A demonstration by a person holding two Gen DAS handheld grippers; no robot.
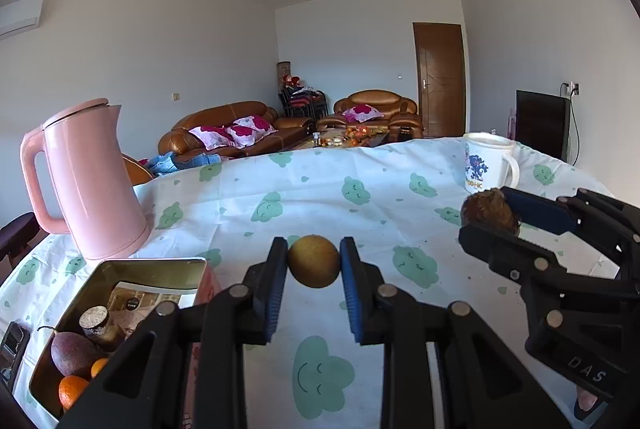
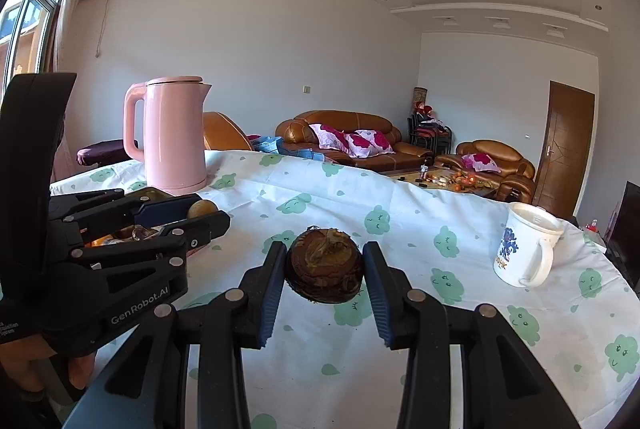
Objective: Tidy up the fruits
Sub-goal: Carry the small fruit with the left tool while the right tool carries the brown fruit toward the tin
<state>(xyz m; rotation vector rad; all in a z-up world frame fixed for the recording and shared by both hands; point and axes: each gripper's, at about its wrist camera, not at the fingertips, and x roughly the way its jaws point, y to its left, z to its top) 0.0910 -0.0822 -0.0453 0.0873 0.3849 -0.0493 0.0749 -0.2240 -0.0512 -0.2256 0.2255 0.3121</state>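
While the left gripper (image 1: 314, 266) clasps a small yellow fruit (image 1: 314, 261) above the tablecloth (image 1: 360, 165), the right gripper (image 2: 325, 269) clasps a dark brown fruit (image 2: 325, 269).

White walls (image 2: 280, 41), brown leather sofas (image 2: 344, 139)

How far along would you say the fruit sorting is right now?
Partly done: the tin already holds oranges and a purple fruit. In hand: left claw grips a yellow fruit, right claw a dark brown fruit. Both remain unplaced.
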